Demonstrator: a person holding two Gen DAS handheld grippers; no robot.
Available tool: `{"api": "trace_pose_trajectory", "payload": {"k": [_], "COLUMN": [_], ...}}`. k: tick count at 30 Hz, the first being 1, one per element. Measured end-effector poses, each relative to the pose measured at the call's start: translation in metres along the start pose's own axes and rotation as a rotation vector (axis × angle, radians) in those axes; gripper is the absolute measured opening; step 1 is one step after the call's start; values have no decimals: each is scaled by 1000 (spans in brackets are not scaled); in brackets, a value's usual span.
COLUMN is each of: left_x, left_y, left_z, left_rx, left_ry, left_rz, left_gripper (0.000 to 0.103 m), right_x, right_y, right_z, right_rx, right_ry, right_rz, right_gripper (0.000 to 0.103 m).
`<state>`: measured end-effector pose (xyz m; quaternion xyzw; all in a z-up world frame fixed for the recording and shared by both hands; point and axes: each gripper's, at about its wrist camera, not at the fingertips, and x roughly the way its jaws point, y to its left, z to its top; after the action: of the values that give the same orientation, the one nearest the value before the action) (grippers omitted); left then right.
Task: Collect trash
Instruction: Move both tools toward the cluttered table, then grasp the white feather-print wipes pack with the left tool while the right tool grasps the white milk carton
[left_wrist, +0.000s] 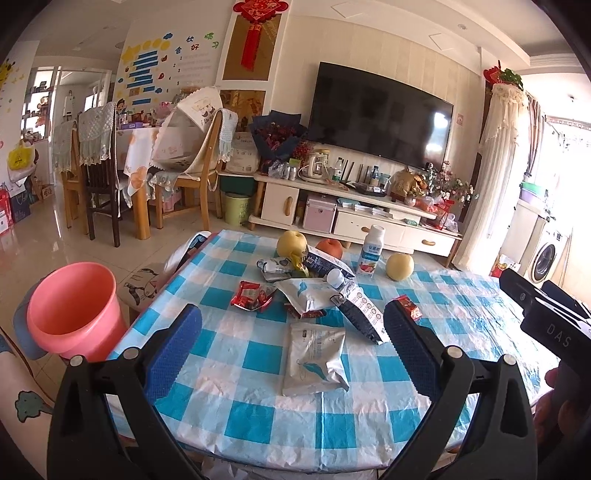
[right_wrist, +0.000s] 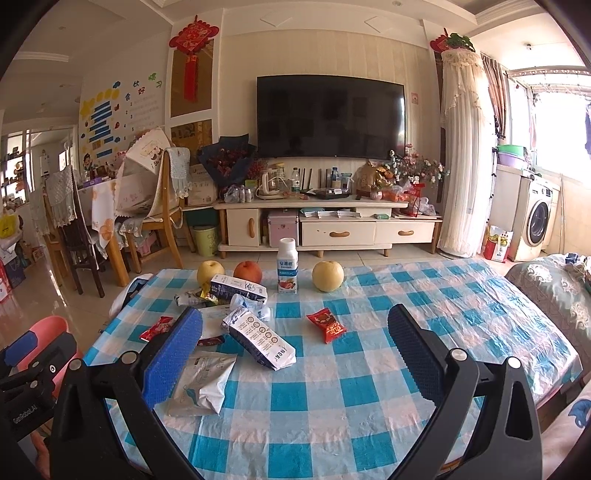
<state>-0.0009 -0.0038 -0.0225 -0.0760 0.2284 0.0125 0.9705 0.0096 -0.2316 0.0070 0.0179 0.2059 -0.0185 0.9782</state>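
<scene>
Wrappers lie on the blue-checked table (left_wrist: 258, 417): a silver pouch (left_wrist: 316, 358) nearest me, a dark carton (left_wrist: 360, 314), a second silver pouch (left_wrist: 306, 293), red wrappers (left_wrist: 251, 295) and a crushed carton (left_wrist: 325, 260). A pink bin (left_wrist: 74, 314) stands at the table's left edge. My left gripper (left_wrist: 291, 328) is open and empty above the near pouch. My right gripper (right_wrist: 295, 328) is open and empty over the table, with the silver pouch (right_wrist: 201, 380), the carton (right_wrist: 260, 341) and a red wrapper (right_wrist: 327, 323) ahead of it.
Two pears (right_wrist: 328, 276) (right_wrist: 209, 271), an apple (right_wrist: 248, 271) and an upright yogurt bottle (right_wrist: 287, 271) stand in a row at the far edge. A TV cabinet (right_wrist: 325, 225), dining chairs (right_wrist: 159, 218) and a bed (right_wrist: 554, 288) surround the table.
</scene>
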Motion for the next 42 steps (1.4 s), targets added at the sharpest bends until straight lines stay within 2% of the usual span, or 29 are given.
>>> {"api": "trace_pose_trajectory", "payload": {"k": [5,12,19,24,29,33,39,42], "left_x": [21,46,69,86,107,127,156,177], "left_y": [-6,-20,-40,-42,-35,-39,-41,-38], "left_z": [-15,-39,-57,-65,-70,-74,-79,-81], "left_rx": [10,140,233,227,214,231,229,217], "left_ry": [29,53,68,132,195,249,345,407], "left_rz": [-17,-8,-54,-87,-100,-139,-184,-180], "left_gripper": [99,99,99,99,99,99,99,99], "right_x": [23,57,77,89,107,125,162,184], "right_y": [-10,-25,-41,-47,-51,-54,-54,-42], "right_z": [-14,-37,-47,-55,-62,-65,-67,-69], "right_rx": [13,4,7,-10,-44,-76,-99,-130], "right_ry": [31,78,87,90,120,149,234,285], "right_rz": [24,6,-17,-4,59,126,224,291], "right_gripper": [99,99,99,99,99,99,99,99]}}
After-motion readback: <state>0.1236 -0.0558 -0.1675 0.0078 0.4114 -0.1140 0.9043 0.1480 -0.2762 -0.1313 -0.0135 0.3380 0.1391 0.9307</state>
